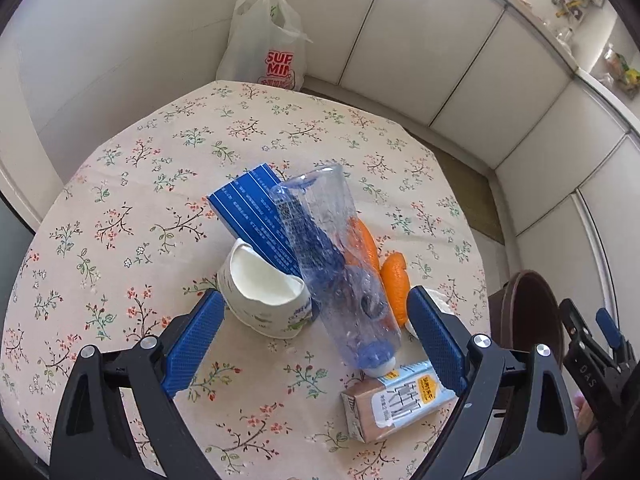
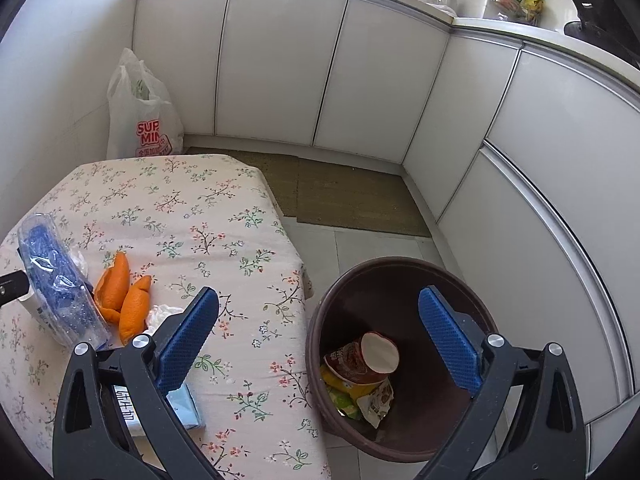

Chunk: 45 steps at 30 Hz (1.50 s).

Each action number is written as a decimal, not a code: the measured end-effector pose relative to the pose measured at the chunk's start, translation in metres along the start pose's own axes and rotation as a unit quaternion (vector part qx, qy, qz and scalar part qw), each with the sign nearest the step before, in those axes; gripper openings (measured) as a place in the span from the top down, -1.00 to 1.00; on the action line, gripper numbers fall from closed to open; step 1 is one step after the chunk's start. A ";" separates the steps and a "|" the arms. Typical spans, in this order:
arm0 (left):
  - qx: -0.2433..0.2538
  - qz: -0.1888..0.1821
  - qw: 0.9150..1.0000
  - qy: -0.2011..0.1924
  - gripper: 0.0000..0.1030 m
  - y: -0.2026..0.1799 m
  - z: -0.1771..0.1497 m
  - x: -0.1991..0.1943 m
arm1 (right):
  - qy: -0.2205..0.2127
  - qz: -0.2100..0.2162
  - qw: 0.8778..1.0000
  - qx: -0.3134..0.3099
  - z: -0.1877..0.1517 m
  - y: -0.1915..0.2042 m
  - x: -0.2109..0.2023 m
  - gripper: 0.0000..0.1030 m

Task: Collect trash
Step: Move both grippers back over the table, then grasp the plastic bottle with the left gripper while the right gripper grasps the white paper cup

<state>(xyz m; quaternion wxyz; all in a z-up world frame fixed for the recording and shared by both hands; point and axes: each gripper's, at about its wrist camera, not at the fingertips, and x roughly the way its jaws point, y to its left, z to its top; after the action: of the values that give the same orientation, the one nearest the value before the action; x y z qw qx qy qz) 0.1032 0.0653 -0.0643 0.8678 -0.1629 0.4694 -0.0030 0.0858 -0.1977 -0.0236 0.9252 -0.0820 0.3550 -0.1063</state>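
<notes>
On the floral table (image 1: pixel 120 184) lies a crushed clear plastic bottle (image 1: pixel 336 264) with a blue label, over a blue box (image 1: pixel 256 216). Beside them are a squashed white paper cup (image 1: pixel 264 292), orange peels (image 1: pixel 394 284), a crumpled white tissue (image 2: pixel 160 314) and a brown milk carton (image 1: pixel 396 404). My left gripper (image 1: pixel 316 332) is open, its pads either side of the cup and bottle, just above them. My right gripper (image 2: pixel 320 340) is open and empty above the rim of the brown trash bin (image 2: pixel 400 276), which holds a noodle cup (image 2: pixel 368 360) and wrappers.
A white shopping bag (image 1: pixel 268 40) stands on the floor against the wall beyond the table. White cabinets (image 2: pixel 280 68) line the back and right. A mat (image 2: pixel 352 200) covers the floor. The bin stands right of the table edge (image 2: pixel 304 280).
</notes>
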 end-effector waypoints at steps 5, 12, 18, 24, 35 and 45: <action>-0.001 0.010 1.000 0.002 -0.74 -0.004 0.015 0.025 | 0.004 0.003 1.000 -0.002 0.003 0.005 0.004 -0.86; 0.051 0.019 0.998 -0.021 -0.74 -0.030 0.025 0.042 | 0.011 0.006 1.000 -0.006 0.005 0.016 0.012 -0.86; 0.104 0.014 0.994 -0.009 0.01 -0.049 0.018 0.050 | 0.017 0.006 1.000 -0.004 0.006 0.017 0.017 -0.86; 0.077 -0.017 0.997 0.027 0.18 -0.038 0.015 0.049 | 0.024 0.017 1.000 -0.002 0.006 0.025 0.018 -0.86; 0.011 -0.091 0.995 -0.031 0.35 0.016 0.027 -0.044 | 0.075 0.135 0.988 -0.017 0.006 0.074 0.022 -0.86; -0.003 -0.019 0.983 -0.183 0.35 0.070 0.040 -0.139 | 0.240 0.334 0.909 0.070 -0.015 0.155 0.043 -0.86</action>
<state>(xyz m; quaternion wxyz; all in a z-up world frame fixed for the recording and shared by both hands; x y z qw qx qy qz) 0.0480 0.1646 0.0489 0.9383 -0.1721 0.2998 0.0113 0.1287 -0.0607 -0.0970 0.7970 0.1339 0.5646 0.1676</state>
